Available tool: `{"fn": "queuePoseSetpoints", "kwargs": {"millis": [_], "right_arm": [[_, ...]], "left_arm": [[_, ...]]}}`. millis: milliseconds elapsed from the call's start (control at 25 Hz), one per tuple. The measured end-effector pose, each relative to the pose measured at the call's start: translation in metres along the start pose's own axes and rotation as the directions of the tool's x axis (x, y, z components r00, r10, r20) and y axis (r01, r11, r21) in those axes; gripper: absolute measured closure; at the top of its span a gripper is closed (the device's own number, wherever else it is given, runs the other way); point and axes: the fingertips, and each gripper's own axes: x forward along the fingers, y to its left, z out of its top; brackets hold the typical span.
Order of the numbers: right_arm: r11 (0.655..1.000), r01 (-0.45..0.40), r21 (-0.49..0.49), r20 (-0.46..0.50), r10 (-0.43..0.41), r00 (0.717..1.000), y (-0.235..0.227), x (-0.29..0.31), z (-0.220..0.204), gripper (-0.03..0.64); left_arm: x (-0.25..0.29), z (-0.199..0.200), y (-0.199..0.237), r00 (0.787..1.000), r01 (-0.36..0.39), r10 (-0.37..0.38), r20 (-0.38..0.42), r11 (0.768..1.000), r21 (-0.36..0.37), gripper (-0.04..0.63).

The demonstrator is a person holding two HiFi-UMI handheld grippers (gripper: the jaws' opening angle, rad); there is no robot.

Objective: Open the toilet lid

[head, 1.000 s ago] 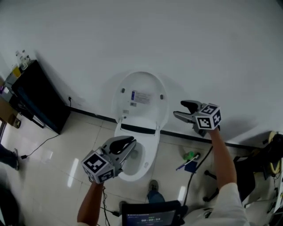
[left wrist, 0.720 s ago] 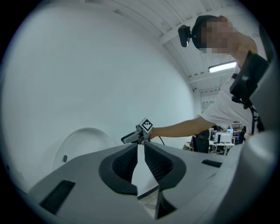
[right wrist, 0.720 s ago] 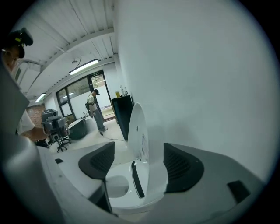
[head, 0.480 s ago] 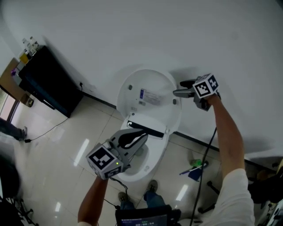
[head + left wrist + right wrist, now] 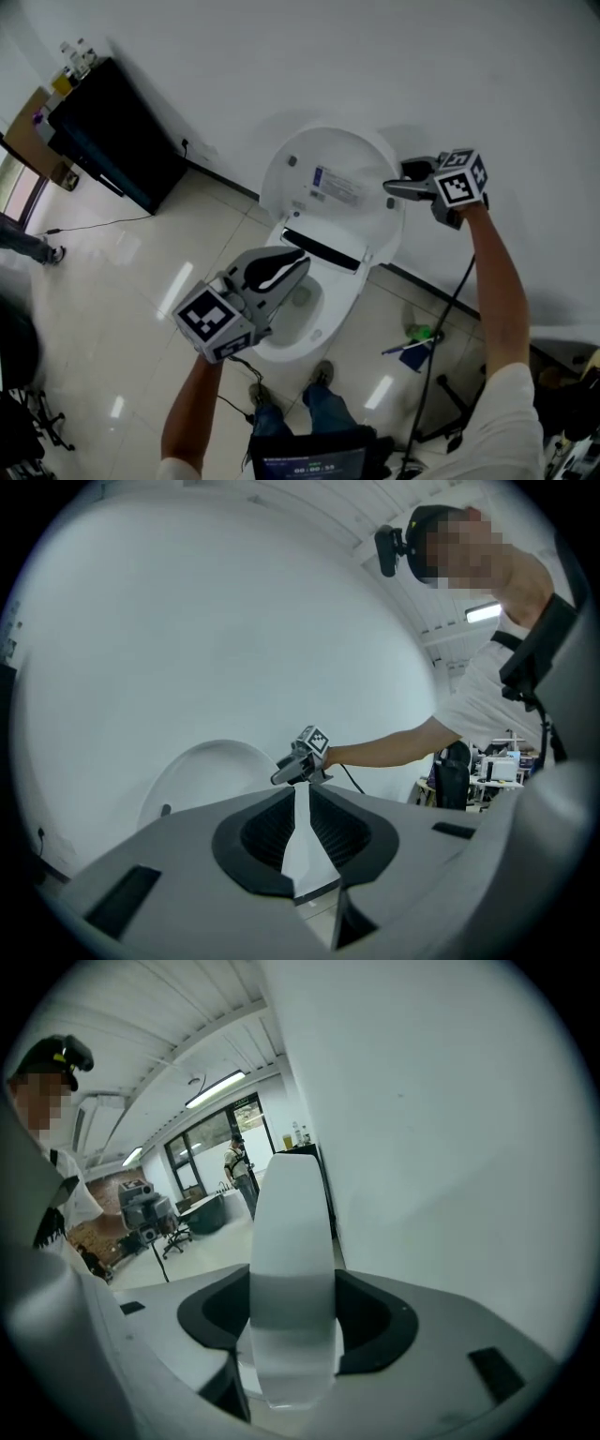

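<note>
**A:** What can't we read here?

**B:** The print on the sticker [image 5: 335, 185] under the toilet lid [image 5: 295, 197] is too small. In the head view the left gripper [image 5: 298, 262] covers part of the toilet bowl [image 5: 281, 349]. The right gripper [image 5: 395, 179] covers a bit of the lid's right edge. The left gripper view only shows the lid's top arc above that gripper's own body.

**A:** How does the lid look?

**B:** White, oval and glossy. It's raised, with the underside facing us and a black strip [image 5: 323, 248] at its base. It stands just beside the white wall [image 5: 281, 56]. We can't tell if it touches.

**A:** And where is it relative to the grippers?

**B:** The right gripper is at the lid's upper right rim. In its own view the rim runs between the jaws and fills the gap. The jaws have just been closing, and we read them as clamped on it. The left gripper hangs over the bowl, below the lid and apart from it. Its jaws are a narrow slit with nothing between them.
</note>
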Motion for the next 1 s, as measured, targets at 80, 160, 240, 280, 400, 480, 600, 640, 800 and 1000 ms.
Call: {"fn": "queuePoseSetpoints", "kwargs": {"millis": [80,160,240,280,400,480,600,640,800,1000], "right_arm": [[0.995,0.041,-0.088,-0.009,-0.042,0.999,0.038,0.005,-0.005,0.356],[0.975,0.102,-0.197,-0.028,-0.110,0.994,0.090,0.016,-0.020,0.356],[0.930,0.185,-0.319,-0.058,-0.214,0.975,0.150,0.032,-0.044,0.356],[0.900,0.227,-0.373,-0.065,-0.269,0.961,0.181,0.043,-0.057,0.356],[0.797,0.334,-0.504,-0.054,-0.415,0.908,0.264,0.085,-0.108,0.356],[0.716,0.373,-0.590,-0.064,-0.501,0.863,0.300,0.112,-0.148,0.354],[0.591,0.418,-0.690,-0.060,-0.622,0.781,0.337,0.152,-0.208,0.353],[0.552,0.424,-0.718,-0.058,-0.654,0.754,0.347,0.166,-0.229,0.353],[0.566,0.393,-0.725,-0.128,-0.671,0.731,0.377,0.228,-0.310,0.325],[0.744,0.317,-0.588,-0.311,-0.570,0.760,0.394,0.303,-0.413,0.252]], "left_arm": [[-0.026,0.000,0.004,0.999,-0.031,0.031,0.011,1.000,0.002,0.551],[-0.059,-0.006,0.005,0.998,-0.066,0.066,0.012,0.998,0.000,0.551],[-0.099,-0.012,0.006,0.994,-0.104,0.104,0.012,0.995,-0.003,0.551],[-0.122,-0.016,0.006,0.993,-0.121,0.121,0.010,0.993,-0.004,0.551],[-0.188,-0.036,0.000,0.990,-0.141,0.141,-0.023,0.990,-0.002,0.551],[-0.225,-0.055,-0.009,0.991,-0.131,0.132,-0.030,0.991,0.025,0.551],[-0.270,-0.096,-0.027,0.995,-0.087,0.090,-0.047,0.994,0.062,0.551],[-0.282,-0.113,-0.034,0.995,-0.072,0.075,-0.057,0.996,0.057,0.551],[-0.309,-0.175,-0.050,0.995,-0.035,0.036,-0.088,0.999,0.018,0.551],[-0.311,-0.243,-0.064,0.993,0.010,-0.014,-0.115,0.999,-0.034,0.551]]}}
